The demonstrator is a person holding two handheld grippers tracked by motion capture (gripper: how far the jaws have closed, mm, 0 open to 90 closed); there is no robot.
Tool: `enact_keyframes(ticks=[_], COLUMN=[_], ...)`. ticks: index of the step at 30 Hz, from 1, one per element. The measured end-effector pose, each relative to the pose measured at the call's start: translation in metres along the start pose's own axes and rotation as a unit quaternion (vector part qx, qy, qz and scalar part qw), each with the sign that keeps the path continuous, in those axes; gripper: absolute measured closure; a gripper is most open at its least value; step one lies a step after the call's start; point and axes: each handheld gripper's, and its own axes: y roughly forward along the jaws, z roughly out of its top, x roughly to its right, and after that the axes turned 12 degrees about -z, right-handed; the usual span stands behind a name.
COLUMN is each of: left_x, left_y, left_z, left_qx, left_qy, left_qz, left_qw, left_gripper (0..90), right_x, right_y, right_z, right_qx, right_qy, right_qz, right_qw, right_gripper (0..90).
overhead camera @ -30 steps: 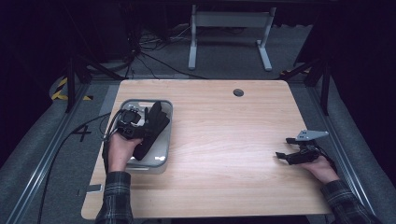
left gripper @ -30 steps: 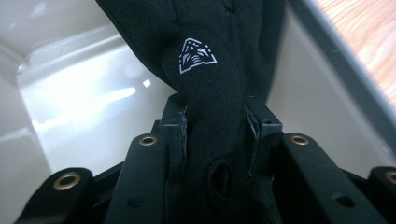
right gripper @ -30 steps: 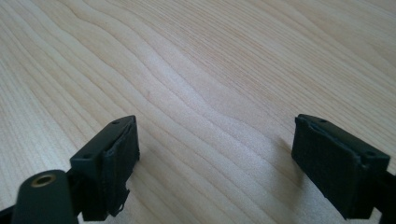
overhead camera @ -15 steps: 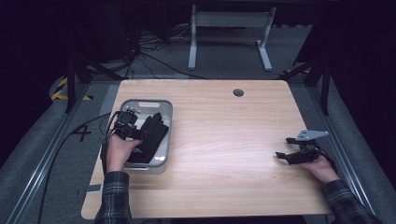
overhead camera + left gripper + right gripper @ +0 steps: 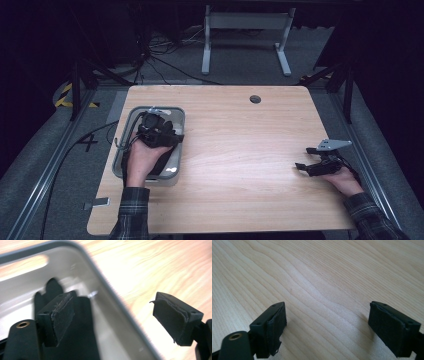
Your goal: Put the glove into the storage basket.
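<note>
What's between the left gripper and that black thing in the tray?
The tray's rim runs between the open jaws of the left gripper: one jaw is over the black thing inside the tray, the other is outside over the table.

- A lab or test room, dim around a lit wooden worktop [image 5: 240, 150].
- Loose cables [image 5: 160, 62] cross grey carpet.
- Yellow-black hazard tape [image 5: 67, 95] marks the floor.
- Metal frame legs [image 5: 245, 37] stand behind.
</note>
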Motion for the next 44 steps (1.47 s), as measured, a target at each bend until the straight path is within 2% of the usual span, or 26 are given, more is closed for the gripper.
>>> enact_keyframes(ticks=[1,3,4,5,12,16,23,31,38,39,42,44], left_x=[0.000,0.016,0.016,0.024,0.059,0.076,0.100,0.115,0.121,0.122,0.121,0.121], left_y=[0.000,0.010,0.010,0.015,0.044,0.063,0.099,0.136,0.156,0.158,0.163,0.167], left_z=[0.000,0.006,0.006,0.008,0.014,0.013,0.004,-0.011,-0.020,-0.022,-0.027,-0.030], left_qx=[0.000,0.004,0.004,0.004,0.000,-0.003,-0.026,-0.066,-0.092,-0.090,-0.102,-0.106], left_qy=[0.000,0.014,0.014,0.023,0.054,0.066,0.090,0.113,0.124,0.123,0.129,0.127], left_qz=[0.000,-0.014,-0.014,-0.020,-0.048,-0.065,-0.074,-0.075,-0.082,-0.080,-0.074,-0.072], left_qw=[1.0000,0.9998,0.9998,0.9995,0.9974,0.9957,0.9929,0.9885,0.9846,0.9850,0.9836,0.9836], left_gripper=[16.8,16.7,16.6,16.6,16.5,16.5,16.0,16.0,16.0,16.0,15.7,15.3], right_x=[0.000,0.000,0.000,0.000,0.000,0.000,0.000,0.000,0.000,0.000,0.000,0.000], right_y=[0.000,0.000,0.000,0.000,0.000,0.000,0.000,0.000,0.000,0.000,0.000,0.000], right_z=[0.000,0.000,0.000,0.000,0.000,0.000,0.000,0.000,0.000,0.000,0.000,0.000], right_qx=[0.000,0.000,0.000,0.000,0.000,0.000,0.000,0.000,0.000,0.000,0.000,0.000], right_qy=[0.000,0.000,0.000,0.000,0.000,0.000,0.000,0.000,0.000,0.000,-0.002,-0.002], right_qz=[0.000,0.000,0.000,0.000,0.000,0.000,0.000,0.000,0.000,0.000,0.000,0.001], right_qw=[1.0000,1.0000,1.0000,1.0000,1.0000,1.0000,1.0000,1.0000,1.0000,1.0000,1.0000,1.0000], right_gripper=[15.6,15.6,15.6,15.6,15.6,15.6,15.5,15.6,15.5,15.5,15.5,15.5])
